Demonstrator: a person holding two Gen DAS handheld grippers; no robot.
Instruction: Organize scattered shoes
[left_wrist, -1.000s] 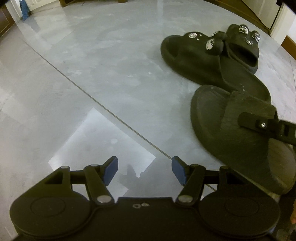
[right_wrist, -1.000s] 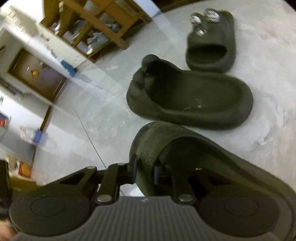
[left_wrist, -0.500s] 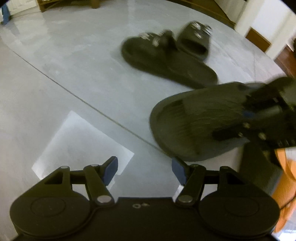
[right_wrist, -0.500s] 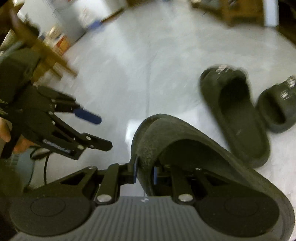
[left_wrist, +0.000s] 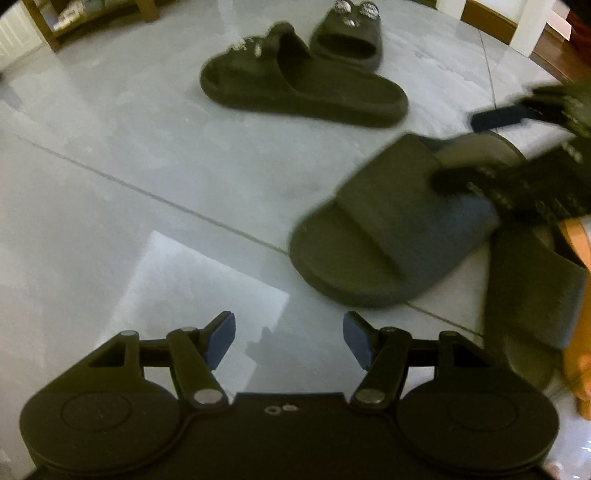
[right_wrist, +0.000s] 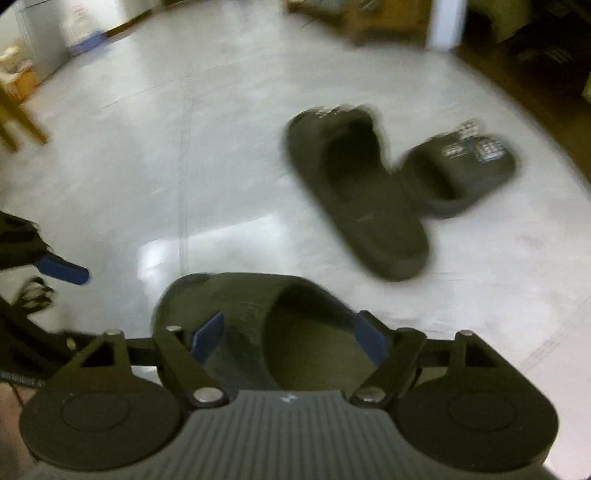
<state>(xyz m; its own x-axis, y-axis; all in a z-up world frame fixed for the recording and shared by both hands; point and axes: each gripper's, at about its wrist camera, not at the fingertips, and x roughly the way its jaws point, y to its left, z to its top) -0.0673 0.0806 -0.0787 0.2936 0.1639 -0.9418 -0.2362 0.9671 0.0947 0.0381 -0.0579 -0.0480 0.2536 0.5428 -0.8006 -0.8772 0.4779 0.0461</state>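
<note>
A plain dark slide slipper lies flat on the grey floor, sole down. My right gripper is open, its blue pads astride the slipper's strap without pinching it; it also shows in the left wrist view. A second plain slipper lies just right of the first. Two black slippers with shiny studs lie farther off: one long, one behind it; they also show in the right wrist view. My left gripper is open and empty over bare floor.
Grey tiled floor with a grout line and a bright light reflection. Wooden furniture legs stand at the far edge. A white post and wooden flooring lie at the back right. Something orange is at the right edge.
My right gripper was shut on the plain slipper and held it tilted up; the slipper has come down flat on the floor and the jaws have opened. The left gripper stayed open.
</note>
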